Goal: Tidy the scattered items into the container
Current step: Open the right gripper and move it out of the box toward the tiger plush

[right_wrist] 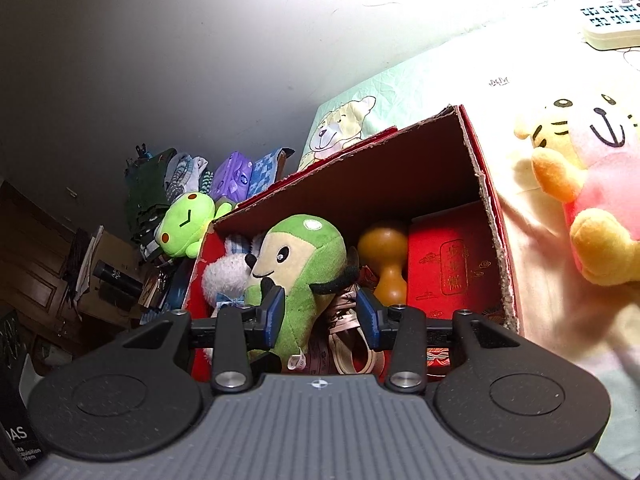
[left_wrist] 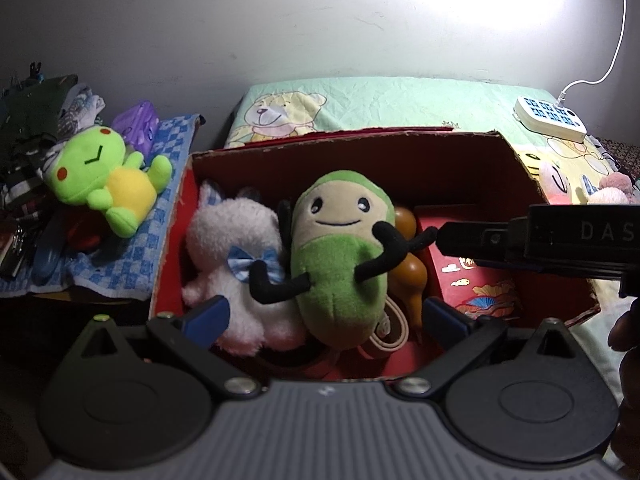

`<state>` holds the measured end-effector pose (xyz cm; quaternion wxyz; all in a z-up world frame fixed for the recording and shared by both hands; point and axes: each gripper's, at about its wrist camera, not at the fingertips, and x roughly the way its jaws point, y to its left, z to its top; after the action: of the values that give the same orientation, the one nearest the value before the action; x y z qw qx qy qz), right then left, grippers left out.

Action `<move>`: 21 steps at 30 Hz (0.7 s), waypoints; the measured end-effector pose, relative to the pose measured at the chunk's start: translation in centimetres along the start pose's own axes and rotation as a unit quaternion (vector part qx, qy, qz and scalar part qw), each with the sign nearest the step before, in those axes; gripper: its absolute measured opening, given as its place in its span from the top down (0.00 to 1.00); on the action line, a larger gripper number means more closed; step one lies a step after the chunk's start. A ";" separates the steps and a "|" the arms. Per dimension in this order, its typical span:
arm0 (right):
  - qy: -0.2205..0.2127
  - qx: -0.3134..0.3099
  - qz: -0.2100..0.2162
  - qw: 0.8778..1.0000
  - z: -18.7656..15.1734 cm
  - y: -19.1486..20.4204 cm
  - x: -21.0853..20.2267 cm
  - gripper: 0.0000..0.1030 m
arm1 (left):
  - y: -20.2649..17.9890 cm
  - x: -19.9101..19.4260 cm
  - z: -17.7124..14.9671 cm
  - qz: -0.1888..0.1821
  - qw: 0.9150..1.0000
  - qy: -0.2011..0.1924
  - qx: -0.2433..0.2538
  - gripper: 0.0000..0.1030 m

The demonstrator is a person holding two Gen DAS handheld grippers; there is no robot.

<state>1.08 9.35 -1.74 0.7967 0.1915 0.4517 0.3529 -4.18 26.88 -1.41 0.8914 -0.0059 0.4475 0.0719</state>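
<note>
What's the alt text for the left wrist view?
An open red cardboard box on a bed holds a green bean plush with black limbs, a white bunny plush, a wooden gourd and a red gift box. The left tool hangs open above them; a green frog plush lies outside, left.

A plain pale wall (left_wrist: 200,40) rises behind the bed (left_wrist: 400,100), glaring bright above it; dark wooden furniture (right_wrist: 36,248) stands left of the bed.
</note>
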 end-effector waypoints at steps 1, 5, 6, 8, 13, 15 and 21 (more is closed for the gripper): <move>0.001 -0.003 0.000 1.000 -0.1 -0.1 -0.2 0.58 | -0.2 0.0 0.0 0.002 1.000 0.002 -0.002 0.01; 0.000 -0.005 0.011 1.000 0.1 -0.7 -1.1 0.58 | -0.8 -0.4 -0.2 0.011 1.000 0.006 -0.013 0.01; 0.000 -0.005 0.016 1.000 0.1 -0.9 -1.5 0.58 | -1.0 -0.7 -0.2 0.014 1.000 0.004 -0.016 0.01; -0.002 -0.006 0.022 1.000 0.3 -1.1 -2.3 0.58 | -1.4 -1.7 -0.1 0.017 1.000 -0.008 -0.022 0.01; -0.008 -0.009 0.035 0.999 0.9 -1.9 -4.7 0.57 | -3.7 -3.8 0.4 0.019 0.999 -0.034 -0.012 0.01; -0.009 -0.010 0.038 0.999 1.0 -2.4 -5.6 0.57 | -4.9 -4.0 0.6 0.017 0.999 -0.034 -0.007 0.01; -0.015 -0.005 0.044 0.999 1.0 -4.6 -8.4 0.57 | -8.5 -4.3 0.7 -0.007 1.000 -0.020 -0.003 0.01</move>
<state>0.88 0.11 0.82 0.7879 0.2121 0.4292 0.3872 -5.05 17.99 1.98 0.9005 -0.0100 0.4295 0.0674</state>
